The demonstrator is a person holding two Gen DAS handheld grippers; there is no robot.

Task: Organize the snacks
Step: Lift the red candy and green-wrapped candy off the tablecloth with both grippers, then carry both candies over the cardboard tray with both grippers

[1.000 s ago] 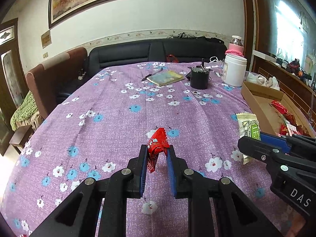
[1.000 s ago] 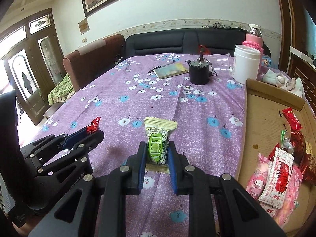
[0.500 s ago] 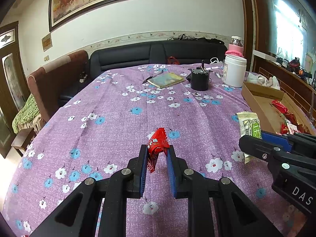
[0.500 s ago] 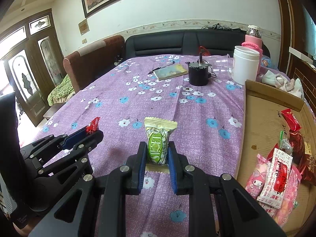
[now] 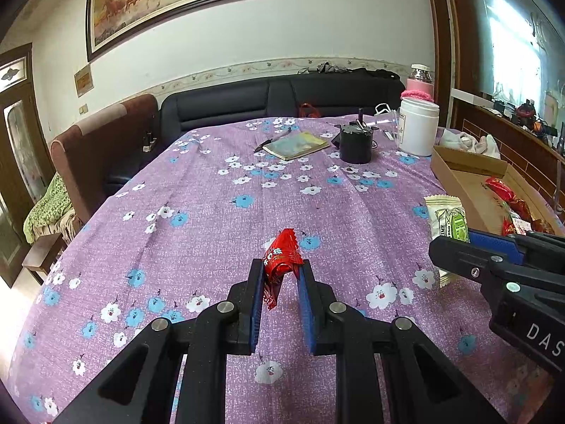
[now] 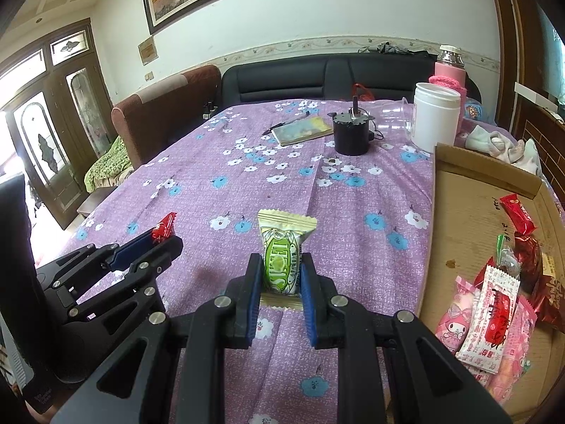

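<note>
- Left wrist view: my left gripper (image 5: 280, 282) has its jaws pinched shut on a red candy wrapper (image 5: 280, 259), held above the purple floral bench (image 5: 212, 212) near its front edge. Only the crinkled foil is caught, toward one pad, so I judge it could slide out if I swing fast toward the cardboard box (image 5: 469, 183) at the right edge.
- Right wrist view: my right gripper (image 6: 280, 279) is clamped on a green-and-cream snack packet (image 6: 282, 251), upright, above the bench's front middle. Squeezing may crush it. The box (image 6: 455, 212) already holds wrapped snacks (image 6: 494, 304); a careless drop could land on its rim or scatter them.
</note>
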